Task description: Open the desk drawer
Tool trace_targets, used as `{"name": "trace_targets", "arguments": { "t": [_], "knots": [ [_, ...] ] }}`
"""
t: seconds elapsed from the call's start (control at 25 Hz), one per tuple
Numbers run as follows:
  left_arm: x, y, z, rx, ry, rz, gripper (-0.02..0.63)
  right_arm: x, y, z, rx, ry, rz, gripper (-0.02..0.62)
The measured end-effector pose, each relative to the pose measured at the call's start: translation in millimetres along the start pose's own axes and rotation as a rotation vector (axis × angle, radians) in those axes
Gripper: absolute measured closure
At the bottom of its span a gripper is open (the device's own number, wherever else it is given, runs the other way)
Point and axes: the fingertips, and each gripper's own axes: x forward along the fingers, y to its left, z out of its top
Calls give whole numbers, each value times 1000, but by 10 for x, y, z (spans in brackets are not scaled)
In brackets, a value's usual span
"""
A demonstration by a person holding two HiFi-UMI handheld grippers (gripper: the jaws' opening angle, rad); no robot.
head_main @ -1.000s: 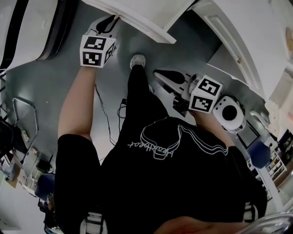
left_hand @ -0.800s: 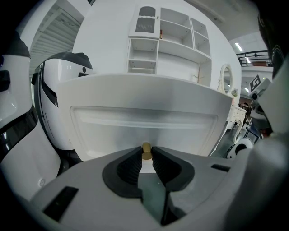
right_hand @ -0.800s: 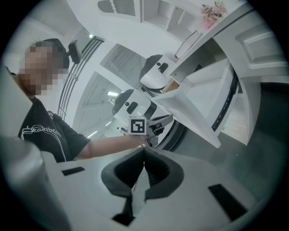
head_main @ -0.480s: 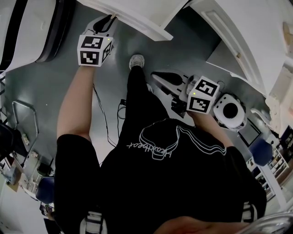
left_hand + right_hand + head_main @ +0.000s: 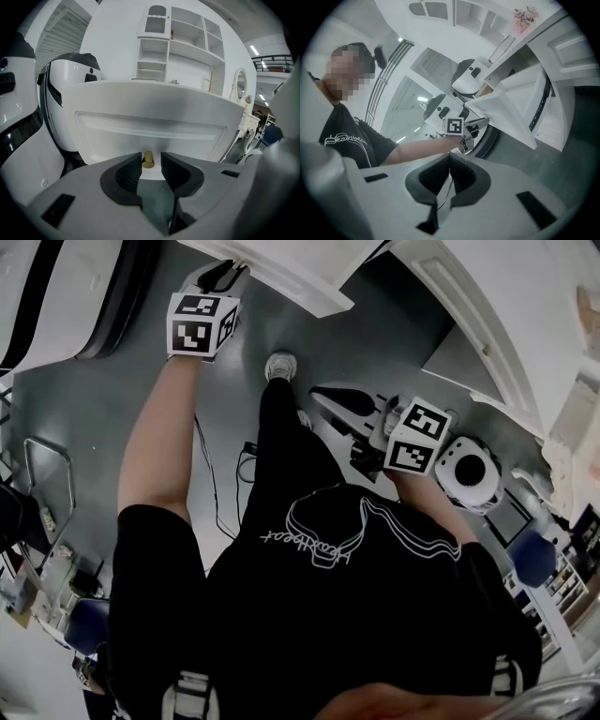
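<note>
The brass knob [image 5: 148,160] on the drawer [image 5: 150,126] is being framed dead ahead, unpinched, between the opening jaws of the nearer left gripper [image 5: 151,162].

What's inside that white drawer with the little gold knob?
Its inside cannot be seen: the white drawer front covers it. Only the gold knob shows, between the fingers of the left gripper, which are opening.

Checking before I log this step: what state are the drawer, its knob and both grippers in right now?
Drawer: pulled out, open.
Left gripper: jaws opening, brass knob between them.
Brass knob: on the drawer front, not clamped.
Right gripper: jaws shut, empty.
</note>
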Motion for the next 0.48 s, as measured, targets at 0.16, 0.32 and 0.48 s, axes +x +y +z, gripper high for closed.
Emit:
{"name": "trace_targets", "arguments": {
  "t": [0.16,0.32,0.48],
  "knots": [
    [-181,-92,98,-14,-20,15,443,-100,230,123,-50,-25,50,589],
    [-549,-342,304,-7,-68,-5,417,-272,438,262,-114,-37,53,589],
    [-1083,-705,551,-20,-123,-46,414,-488,745,448,-195,-52,55,589]
  ]
}}
